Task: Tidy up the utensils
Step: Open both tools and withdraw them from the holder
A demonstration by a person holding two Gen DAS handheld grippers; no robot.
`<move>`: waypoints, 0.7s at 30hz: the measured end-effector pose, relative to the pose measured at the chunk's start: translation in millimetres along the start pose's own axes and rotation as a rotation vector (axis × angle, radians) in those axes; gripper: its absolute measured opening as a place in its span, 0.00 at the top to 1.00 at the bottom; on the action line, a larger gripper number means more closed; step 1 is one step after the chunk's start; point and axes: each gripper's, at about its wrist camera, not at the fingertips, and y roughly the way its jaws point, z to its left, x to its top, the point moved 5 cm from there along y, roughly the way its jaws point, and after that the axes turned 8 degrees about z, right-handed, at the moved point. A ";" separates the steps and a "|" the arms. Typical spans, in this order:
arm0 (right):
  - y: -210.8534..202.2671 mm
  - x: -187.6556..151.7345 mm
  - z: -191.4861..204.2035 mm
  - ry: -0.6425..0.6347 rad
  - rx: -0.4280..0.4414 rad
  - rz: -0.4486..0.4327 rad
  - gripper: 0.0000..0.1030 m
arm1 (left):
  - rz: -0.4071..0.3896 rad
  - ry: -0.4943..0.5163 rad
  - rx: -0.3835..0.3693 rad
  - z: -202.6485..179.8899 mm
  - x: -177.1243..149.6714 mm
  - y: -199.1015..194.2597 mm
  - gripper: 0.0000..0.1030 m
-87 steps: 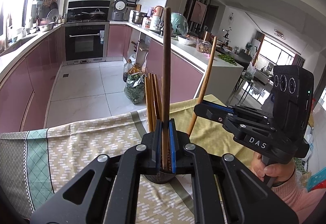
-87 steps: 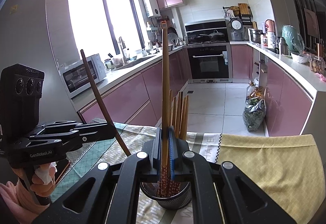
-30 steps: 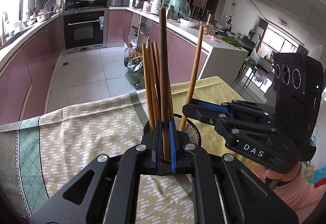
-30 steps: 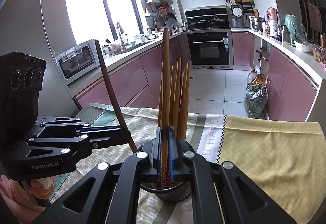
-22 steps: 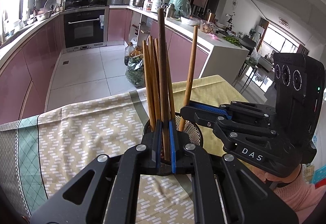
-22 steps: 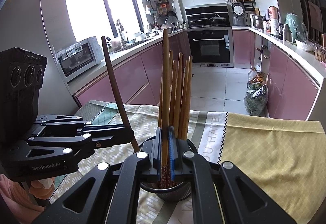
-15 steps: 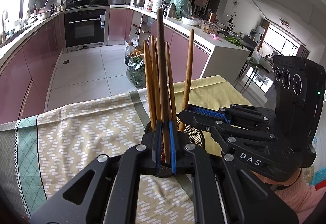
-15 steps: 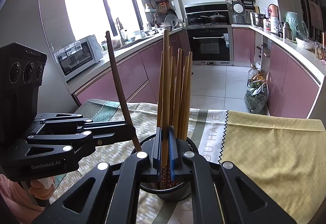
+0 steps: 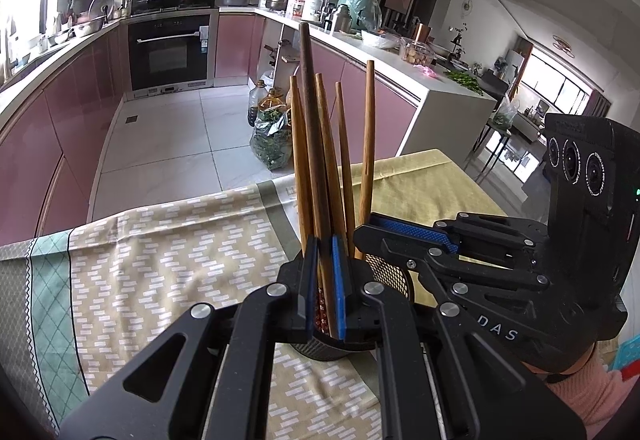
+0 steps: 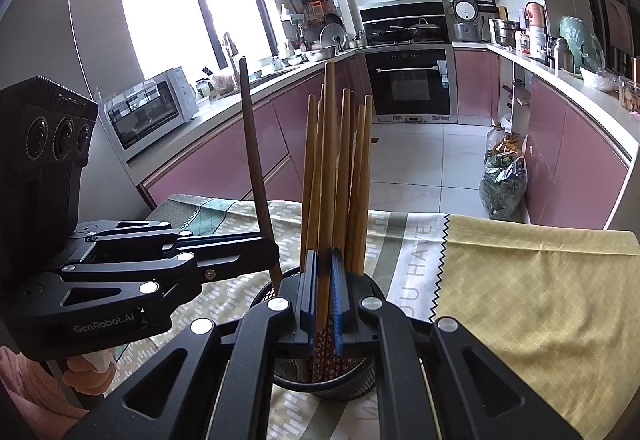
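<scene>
A black mesh holder (image 9: 386, 272) stands on the tablecloth with several light wooden chopsticks (image 9: 298, 160) upright in it. My left gripper (image 9: 323, 260) is shut on a dark brown chopstick (image 9: 310, 100) whose lower end reaches down into the holder. The right gripper (image 9: 362, 234) comes in from the right, shut on a light wooden chopstick (image 9: 367, 128) that also stands in the holder. In the right wrist view the right gripper (image 10: 324, 264) clamps that light chopstick (image 10: 329, 160) above the holder (image 10: 324, 386). There the left gripper (image 10: 274, 246) holds the dark chopstick (image 10: 252, 144) at the holder's left rim.
The holder sits on a patterned beige and green tablecloth (image 9: 160, 260), with a yellow cloth (image 10: 540, 300) to its right. Beyond the table edge are a tiled floor, pink cabinets, an oven (image 10: 412, 84) and a bag of greens (image 10: 502, 184). A person's hand (image 10: 86, 372) grips the left handle.
Both held chopsticks have come down into the holder and stand more upright, closer to the bundle. The two grippers have drawn nearer each other over the holder and stay shut.
</scene>
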 end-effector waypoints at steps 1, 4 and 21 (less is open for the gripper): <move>0.4 0.1 -0.2 0.001 0.001 0.001 0.94 | 0.001 0.000 0.001 0.3 0.4 0.9 0.92; 1.0 0.4 -1.0 0.002 0.001 0.004 0.94 | 0.002 0.000 0.000 0.8 2.2 2.3 0.92; 6.1 2.2 -4.7 0.018 0.002 0.011 0.94 | 0.027 -0.007 -0.003 2.6 1.9 18.1 0.92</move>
